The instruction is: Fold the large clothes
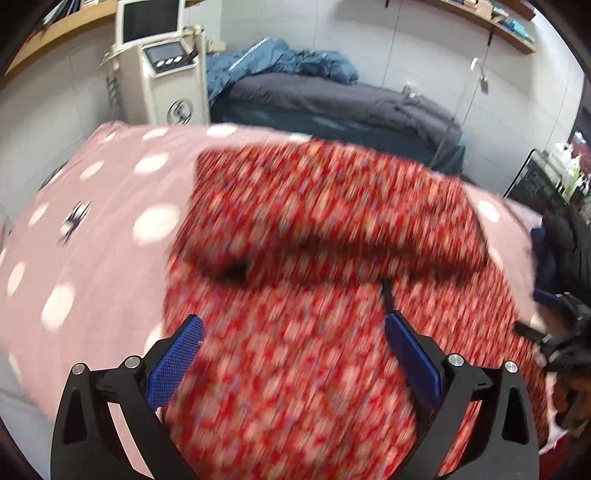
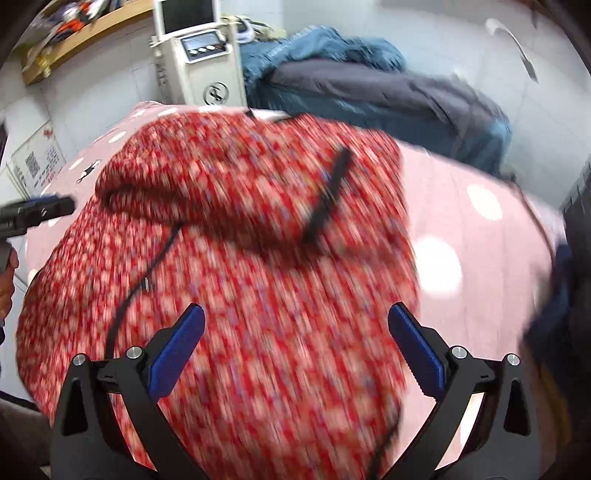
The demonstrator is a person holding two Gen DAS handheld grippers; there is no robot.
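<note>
A large red garment with a small pale flower print [image 1: 325, 236] lies on a pink polka-dot cover [image 1: 85, 229], its far part folded over the near part. It also shows in the right wrist view [image 2: 236, 236], with a thin black cord [image 2: 155, 266] and a black strap [image 2: 328, 199] on it. Both views are blurred by motion. My left gripper [image 1: 293, 326] is open and empty above the near part of the garment. My right gripper [image 2: 295, 314] is open and empty above the garment. The right gripper shows at the right edge of the left wrist view [image 1: 561, 332].
A beige machine with a screen [image 1: 159, 62] stands behind the cover. A bed with dark grey and blue bedding [image 1: 332, 96] lies at the back. Wooden shelves [image 1: 55, 33] run along the white walls. A dark rack with bottles [image 1: 554, 173] stands at the right.
</note>
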